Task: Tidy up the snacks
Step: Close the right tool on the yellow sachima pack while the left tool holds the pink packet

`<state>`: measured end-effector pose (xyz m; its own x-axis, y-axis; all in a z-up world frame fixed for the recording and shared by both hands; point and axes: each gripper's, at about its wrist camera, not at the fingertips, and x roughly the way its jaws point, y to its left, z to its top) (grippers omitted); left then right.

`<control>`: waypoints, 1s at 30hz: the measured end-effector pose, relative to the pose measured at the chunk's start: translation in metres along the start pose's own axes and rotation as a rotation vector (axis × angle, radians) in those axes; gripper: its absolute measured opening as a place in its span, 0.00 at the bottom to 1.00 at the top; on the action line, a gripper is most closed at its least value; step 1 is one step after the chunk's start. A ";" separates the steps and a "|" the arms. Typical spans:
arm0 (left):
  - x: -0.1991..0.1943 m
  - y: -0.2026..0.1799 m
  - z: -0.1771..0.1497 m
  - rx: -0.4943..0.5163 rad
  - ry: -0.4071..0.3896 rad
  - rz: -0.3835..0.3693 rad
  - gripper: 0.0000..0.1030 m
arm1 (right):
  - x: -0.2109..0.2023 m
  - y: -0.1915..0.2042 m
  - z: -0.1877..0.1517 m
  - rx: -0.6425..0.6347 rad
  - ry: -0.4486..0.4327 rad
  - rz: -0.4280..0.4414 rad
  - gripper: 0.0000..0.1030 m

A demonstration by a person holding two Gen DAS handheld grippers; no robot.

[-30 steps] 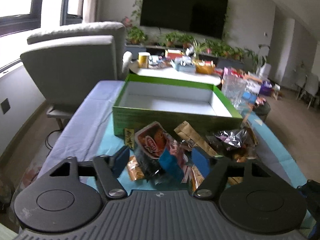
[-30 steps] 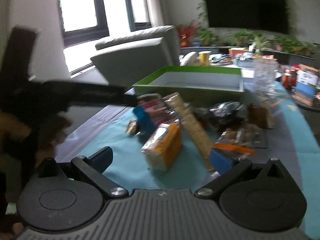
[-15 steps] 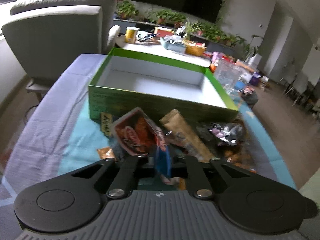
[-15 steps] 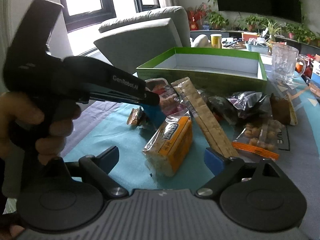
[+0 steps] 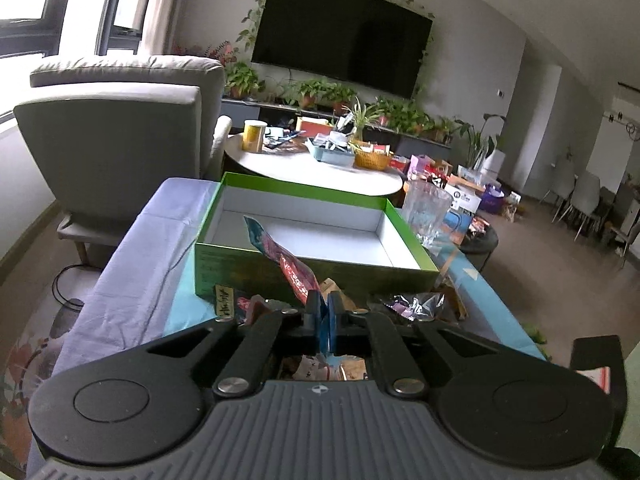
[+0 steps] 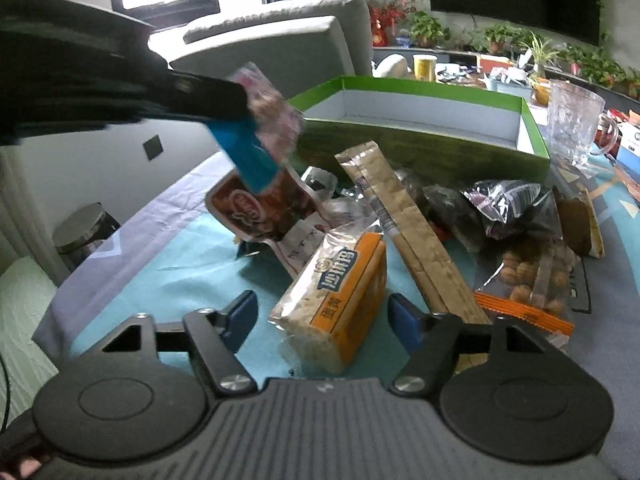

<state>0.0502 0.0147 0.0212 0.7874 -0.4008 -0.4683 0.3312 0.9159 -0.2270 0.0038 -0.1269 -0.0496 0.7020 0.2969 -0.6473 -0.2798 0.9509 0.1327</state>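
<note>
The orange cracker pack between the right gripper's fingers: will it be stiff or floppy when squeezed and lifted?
The orange cracker pack looks blocky, so probably fairly stiff. Its clear wrapper seems loose and glossy, so the pads of the open right gripper may slip. The crackers inside could crack under hard squeezing.

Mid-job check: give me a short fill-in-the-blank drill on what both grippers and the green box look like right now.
1. The left gripper is shut on a thin red ____.
2. The green box has nothing inside; its inner walls are ____.
3. The right gripper is ____, its fingers on either side of the orange cracker pack without pressing it.
4. The glass mug stands next to the box's ____ corner, seen from the right wrist.

Missing words: snack packet; white; open; far right
</note>
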 end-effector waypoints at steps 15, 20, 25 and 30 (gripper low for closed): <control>-0.017 0.016 0.001 -0.053 -0.060 0.036 0.04 | -0.025 0.037 -0.001 -0.160 0.019 0.383 0.53; -0.021 0.024 -0.002 -0.069 -0.071 0.045 0.04 | -0.049 0.028 -0.004 -0.220 -0.119 0.206 0.53; -0.019 0.023 -0.005 -0.073 -0.060 0.050 0.04 | -0.042 0.018 -0.011 -0.245 -0.188 0.086 0.53; -0.025 0.022 -0.005 -0.053 -0.071 0.050 0.04 | -0.004 0.025 -0.005 -0.274 -0.125 0.107 0.53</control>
<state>0.0349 0.0449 0.0234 0.8379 -0.3506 -0.4183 0.2645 0.9312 -0.2508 -0.0093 -0.1045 -0.0473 0.7297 0.4184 -0.5409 -0.5102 0.8597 -0.0232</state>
